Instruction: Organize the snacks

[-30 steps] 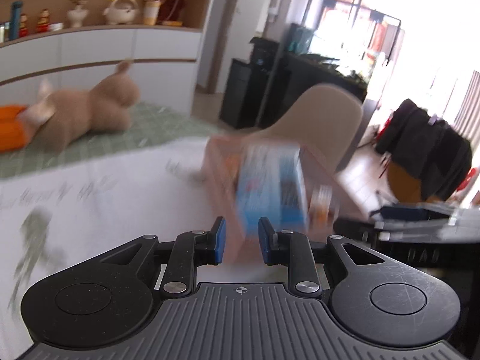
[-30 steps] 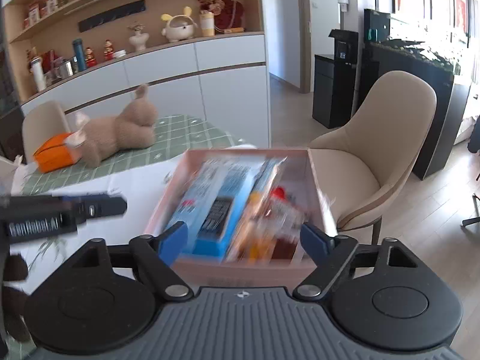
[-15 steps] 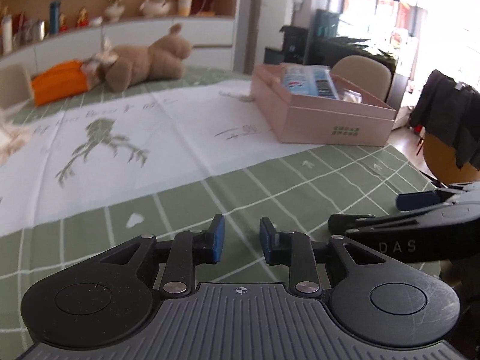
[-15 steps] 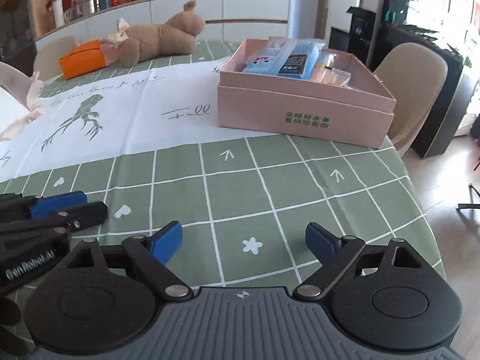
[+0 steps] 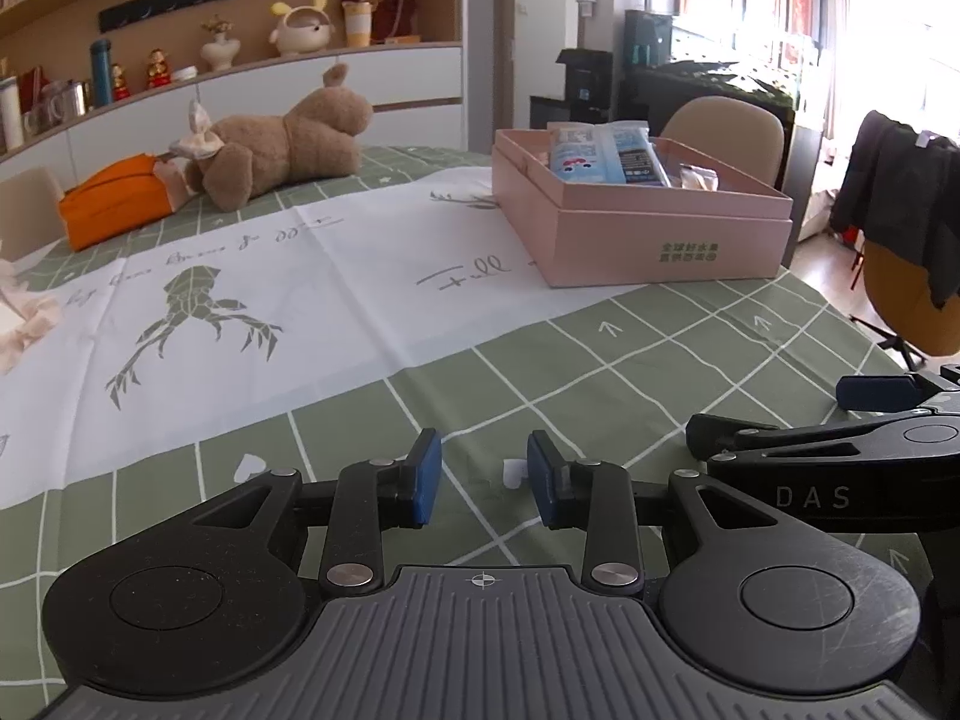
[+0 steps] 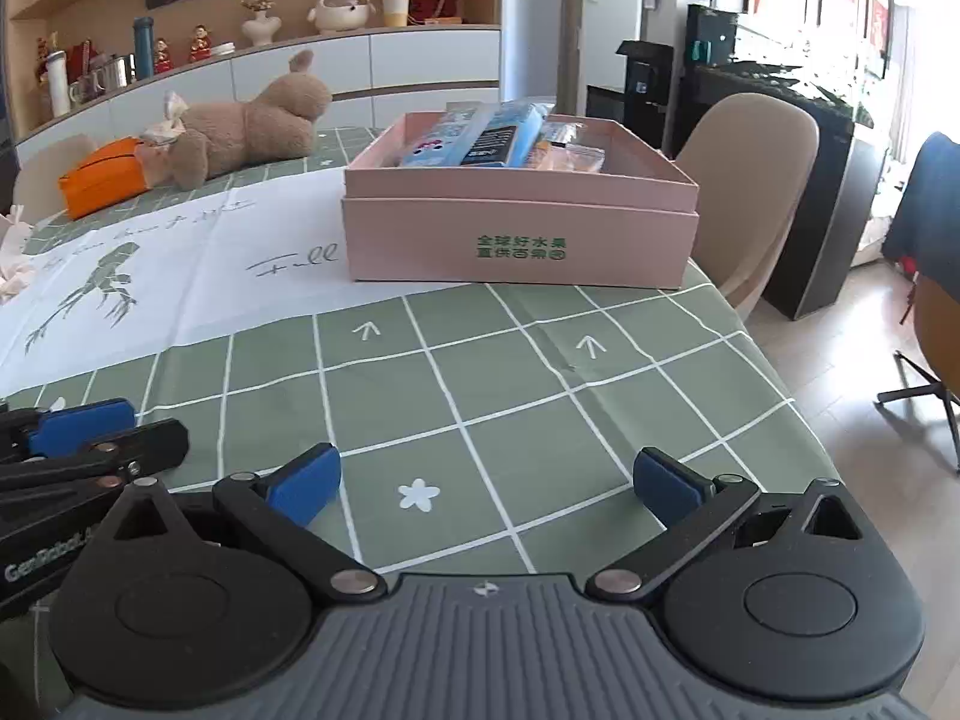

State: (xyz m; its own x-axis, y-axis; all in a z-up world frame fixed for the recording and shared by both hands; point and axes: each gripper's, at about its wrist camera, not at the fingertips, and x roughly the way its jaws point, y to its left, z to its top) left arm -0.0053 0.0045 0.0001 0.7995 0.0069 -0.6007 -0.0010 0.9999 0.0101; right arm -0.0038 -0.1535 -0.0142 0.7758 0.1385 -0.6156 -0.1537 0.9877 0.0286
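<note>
A pink box [image 6: 519, 237] with green print stands at the far right of the table, also in the left wrist view [image 5: 648, 231]. Blue snack packs [image 6: 480, 135] and small clear packets [image 6: 570, 159] lie inside it; the blue packs show in the left wrist view too [image 5: 600, 153]. My left gripper [image 5: 483, 477] is low over the green checked cloth near the front edge, its jaws a narrow gap apart and empty. My right gripper [image 6: 486, 483] is wide open and empty, beside the left one, well short of the box.
A brown plush toy [image 5: 282, 141] and an orange pouch [image 5: 114, 201] lie at the back. A white printed sheet [image 5: 240, 300] covers the table's middle. A beige chair [image 6: 744, 180] stands behind the box. The table's right edge [image 6: 780, 372] drops to the floor.
Both grippers have pulled back from the box to the table's near edge and settled lower. The box with the snacks stays in place. The jaws kept their openings.
</note>
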